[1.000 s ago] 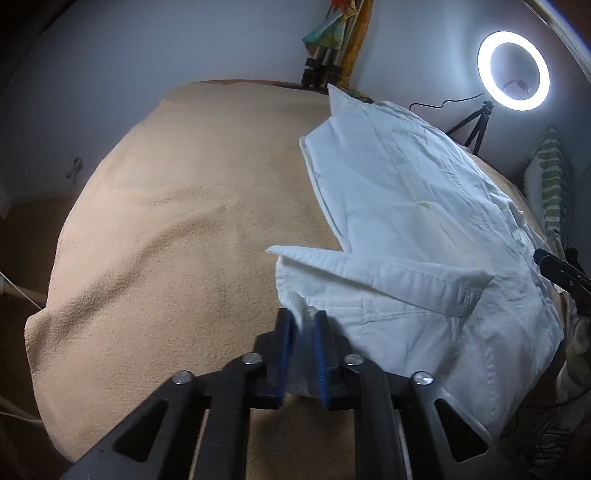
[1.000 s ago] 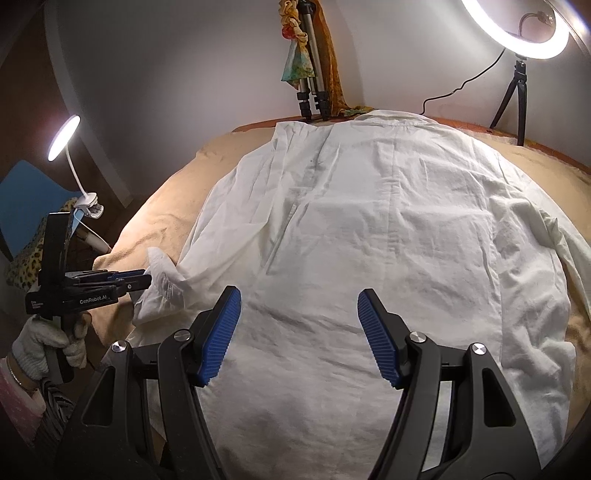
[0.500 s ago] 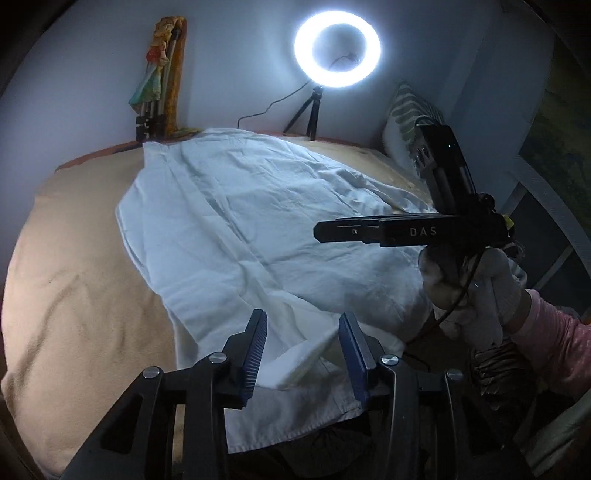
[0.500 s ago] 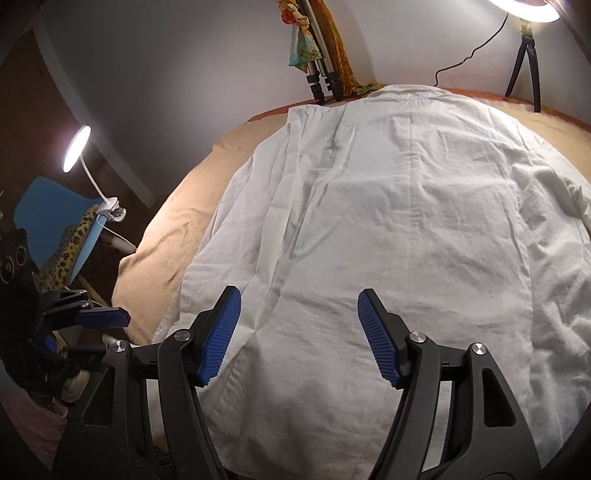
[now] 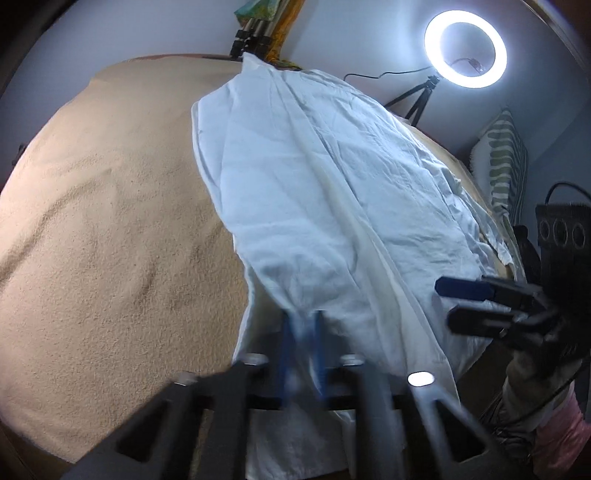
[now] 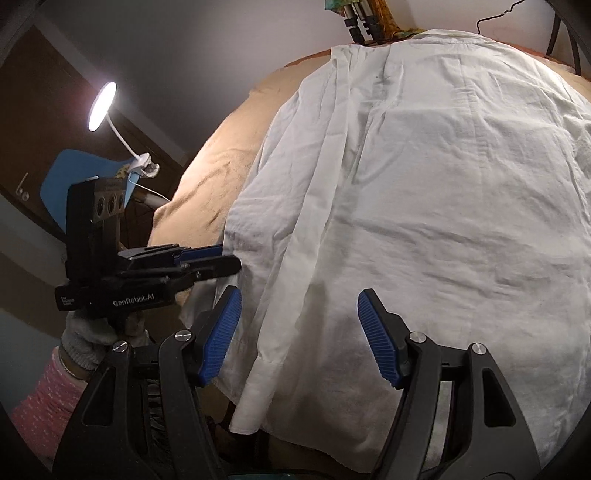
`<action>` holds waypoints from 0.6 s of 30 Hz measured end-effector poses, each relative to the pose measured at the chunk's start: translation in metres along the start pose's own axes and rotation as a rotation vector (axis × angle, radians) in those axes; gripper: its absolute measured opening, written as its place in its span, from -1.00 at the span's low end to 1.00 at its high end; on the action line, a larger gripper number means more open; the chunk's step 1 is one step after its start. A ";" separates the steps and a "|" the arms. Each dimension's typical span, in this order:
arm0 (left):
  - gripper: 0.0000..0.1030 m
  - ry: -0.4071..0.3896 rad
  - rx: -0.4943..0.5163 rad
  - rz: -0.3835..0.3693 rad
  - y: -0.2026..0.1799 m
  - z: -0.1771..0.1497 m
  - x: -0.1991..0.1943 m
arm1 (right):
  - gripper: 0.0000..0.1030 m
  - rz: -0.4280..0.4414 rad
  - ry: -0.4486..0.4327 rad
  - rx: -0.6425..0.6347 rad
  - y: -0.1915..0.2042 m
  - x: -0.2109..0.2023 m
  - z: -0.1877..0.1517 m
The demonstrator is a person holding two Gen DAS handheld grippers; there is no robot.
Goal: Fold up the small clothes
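A white shirt [image 6: 424, 192] lies spread on a tan blanket [image 5: 96, 229], a long sleeve folded along its left side with the cuff [image 6: 255, 391] at the near edge. My left gripper [image 5: 302, 328] is shut on the shirt's near left edge [image 5: 295, 295] and lifts it slightly; it is blurred. It also shows in the right wrist view [image 6: 218, 258] at the shirt's left edge. My right gripper [image 6: 299, 332] is open and empty, just above the shirt's near hem; it shows in the left wrist view [image 5: 458, 301] at the right.
A ring light [image 5: 464, 53] on a tripod stands at the far right, and a tripod with coloured cloth [image 5: 258, 33] at the far edge. A striped pillow [image 5: 506, 162] lies at the right. A clip lamp [image 6: 101, 107] and a blue chair [image 6: 85, 181] stand left of the bed.
My left gripper was open half a second ago; it has closed on the shirt's left edge. My right gripper stayed open and moved closer to the near hem.
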State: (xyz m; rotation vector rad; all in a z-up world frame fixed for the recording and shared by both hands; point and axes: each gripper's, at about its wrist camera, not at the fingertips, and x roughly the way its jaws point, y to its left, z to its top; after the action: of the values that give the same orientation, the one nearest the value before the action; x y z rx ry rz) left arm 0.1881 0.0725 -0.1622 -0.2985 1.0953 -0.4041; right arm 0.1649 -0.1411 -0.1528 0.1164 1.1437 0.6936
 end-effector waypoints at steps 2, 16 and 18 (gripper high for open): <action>-1.00 -0.003 -0.023 -0.011 0.005 0.002 0.001 | 0.18 -0.020 0.024 -0.003 0.000 0.010 -0.001; -0.99 -0.102 -0.014 0.109 0.019 0.010 -0.031 | -0.87 0.135 0.068 0.164 -0.008 0.048 0.004; -0.65 -0.096 0.006 0.149 0.019 0.003 -0.032 | -0.87 0.112 0.070 0.140 -0.005 0.049 0.001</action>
State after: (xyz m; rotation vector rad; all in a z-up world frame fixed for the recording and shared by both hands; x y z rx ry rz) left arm 0.1812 0.1036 -0.1437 -0.2268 1.0148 -0.2578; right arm 0.1789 -0.1169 -0.1939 0.2783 1.2596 0.7207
